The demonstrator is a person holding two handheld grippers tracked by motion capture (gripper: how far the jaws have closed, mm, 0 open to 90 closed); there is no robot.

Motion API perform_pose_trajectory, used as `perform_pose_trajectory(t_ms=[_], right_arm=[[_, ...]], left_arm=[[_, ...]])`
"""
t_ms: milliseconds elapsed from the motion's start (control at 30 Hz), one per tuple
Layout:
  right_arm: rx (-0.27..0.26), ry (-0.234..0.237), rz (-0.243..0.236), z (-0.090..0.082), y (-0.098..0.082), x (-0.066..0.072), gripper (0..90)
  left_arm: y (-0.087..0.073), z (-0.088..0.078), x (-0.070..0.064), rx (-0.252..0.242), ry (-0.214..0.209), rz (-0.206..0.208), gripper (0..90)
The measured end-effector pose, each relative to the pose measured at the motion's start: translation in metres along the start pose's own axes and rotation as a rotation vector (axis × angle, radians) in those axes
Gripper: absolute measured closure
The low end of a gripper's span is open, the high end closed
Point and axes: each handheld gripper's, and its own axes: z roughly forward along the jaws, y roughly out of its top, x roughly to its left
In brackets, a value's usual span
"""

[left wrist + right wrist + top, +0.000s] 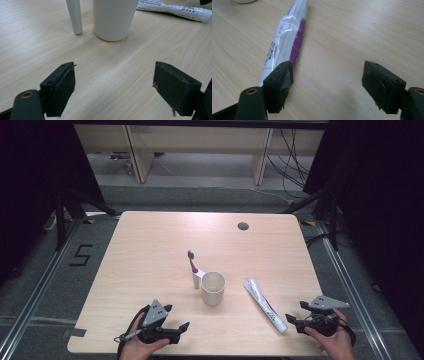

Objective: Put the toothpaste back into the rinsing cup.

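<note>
- Left gripper: recorded at the near edge of the bench, held in a hand; jaws were spread wide, with nothing but bare wood between them.
- Right gripper: recorded at the near right corner, held in a hand; jaws were parted wide and nothing was gripped. The cap end of the toothpaste tube was seen just beside one jaw, outside the gap.
- Toothpaste tube: laid flat on the bench, slanting away from the right gripper toward the cup.
- Cup: white, upright, placed near the bench's middle, ahead of the left gripper.
- Toothbrush: stood on its white handle just beside the cup, bristle head uppermost, slightly tilted.
</note>
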Motion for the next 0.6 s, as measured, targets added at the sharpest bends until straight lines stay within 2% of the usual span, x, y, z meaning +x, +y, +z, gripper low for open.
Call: perform_pose_trajectory(t_ms=[100,133,167,200,267,300,333,367,400,467,533,600], right_arm=[[-0.017,-0.006,-0.045,0.001,0.001,-0.002,28.1],[-0.016,0.007,-0.038,0.001,0.001,-0.002,28.1],[-0.008,0.017,-0.007,0.000,0.002,0.001,28.5],[-0.019,0.006,-0.036,0.000,0.003,-0.001,30.2],[-0.003,0.021,-0.014,-0.001,0.006,0.002,31.3],[0.004,0.016,-0.025,-0.002,0.009,0.003,32.5],[0.003,0.014,-0.031,-0.002,0.012,0.004,33.7],[0.005,0.018,-0.043,-0.002,0.015,0.004,33.7],[0.009,0.017,-0.052,-0.003,0.018,0.005,33.7],[0.019,0.020,-0.059,-0.003,0.024,0.008,33.7],[0.050,0.040,-0.036,-0.002,0.028,0.012,33.9],[0.076,0.047,-0.069,0.000,0.034,0.013,34.7]], left_arm=[[-0.004,0.000,-0.002,-0.006,0.002,-0.012,17.7],[-0.004,0.000,-0.002,0.000,0.008,-0.013,17.7],[-0.006,0.000,-0.001,0.006,0.011,-0.006,17.7],[-0.007,0.001,-0.002,0.006,0.011,-0.012,17.7],[-0.009,0.002,-0.002,0.016,0.013,-0.008,17.7],[-0.010,0.003,-0.003,0.016,0.010,-0.012,17.7],[-0.010,0.002,-0.002,0.039,0.010,0.015,17.7],[-0.010,0.004,-0.004,0.018,0.011,-0.003,17.7],[-0.009,0.002,-0.004,0.036,0.014,0.025,17.7],[-0.010,0.003,-0.005,0.032,0.023,0.026,17.7],[-0.011,0.003,-0.004,0.049,0.021,0.035,17.7],[-0.012,0.004,-0.005,0.044,0.024,0.025,17.7]])
